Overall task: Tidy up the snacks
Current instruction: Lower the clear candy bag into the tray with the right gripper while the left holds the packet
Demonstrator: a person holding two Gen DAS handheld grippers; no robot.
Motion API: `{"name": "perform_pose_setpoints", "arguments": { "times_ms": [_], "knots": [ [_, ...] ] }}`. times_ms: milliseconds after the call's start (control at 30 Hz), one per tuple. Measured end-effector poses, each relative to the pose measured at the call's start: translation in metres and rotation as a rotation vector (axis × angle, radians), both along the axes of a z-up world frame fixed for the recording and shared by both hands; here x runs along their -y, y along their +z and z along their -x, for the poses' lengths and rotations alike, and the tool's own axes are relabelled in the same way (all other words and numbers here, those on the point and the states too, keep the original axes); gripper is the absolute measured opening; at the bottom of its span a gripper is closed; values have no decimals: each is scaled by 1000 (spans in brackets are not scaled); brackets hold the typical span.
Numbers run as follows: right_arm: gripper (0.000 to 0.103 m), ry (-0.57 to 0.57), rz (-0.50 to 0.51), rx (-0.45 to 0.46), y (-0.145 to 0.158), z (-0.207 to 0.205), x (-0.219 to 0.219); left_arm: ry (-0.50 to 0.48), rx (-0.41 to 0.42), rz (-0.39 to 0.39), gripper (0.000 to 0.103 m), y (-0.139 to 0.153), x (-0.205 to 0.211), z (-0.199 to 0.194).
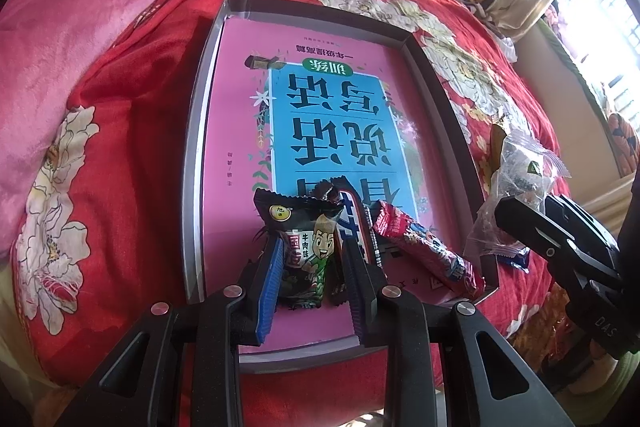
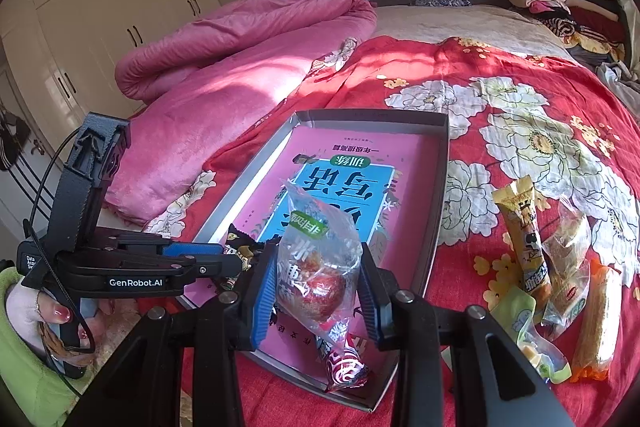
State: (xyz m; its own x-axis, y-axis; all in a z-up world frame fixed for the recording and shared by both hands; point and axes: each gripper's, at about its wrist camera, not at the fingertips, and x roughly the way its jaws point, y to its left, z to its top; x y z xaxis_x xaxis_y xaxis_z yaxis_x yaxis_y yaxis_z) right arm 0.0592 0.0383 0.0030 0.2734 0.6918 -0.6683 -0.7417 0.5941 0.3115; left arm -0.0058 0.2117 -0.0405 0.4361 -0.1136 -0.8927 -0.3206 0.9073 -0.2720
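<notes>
Snacks could spill beside the tray [image 1: 200,131]: left tool [image 1: 310,259] pinches a dark packet [image 1: 308,247], right tool [image 2: 316,291] a clear bag [image 2: 316,267].

A black beef-flavour snack packet [image 1: 306,247] stood upright over the near end of the grey tray [image 1: 196,155], a dark red packet [image 1: 428,247] lay beside it, a clear-wrapped red sweet [image 2: 320,267] hung above, and yellow-wrapped snacks [image 2: 560,279] lay outside on the bedspread.

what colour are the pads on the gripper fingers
Blue, ribbed pads on black fingers; clearest in the left wrist view.
</notes>
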Motion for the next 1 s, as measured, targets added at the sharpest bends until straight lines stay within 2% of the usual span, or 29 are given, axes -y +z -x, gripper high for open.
{"name": "perform_pose_setpoints", "arguments": {
  "times_ms": [500, 1000],
  "knots": [
    [38, -21, 52, -33, -19, -8, 2, -19, -25, -7, 31, -7, 3, -3],
    [38, 12, 98, -44, -31, -5, -6, -51, -35, -11, 31, -11, 10, -7]
  ]
}}
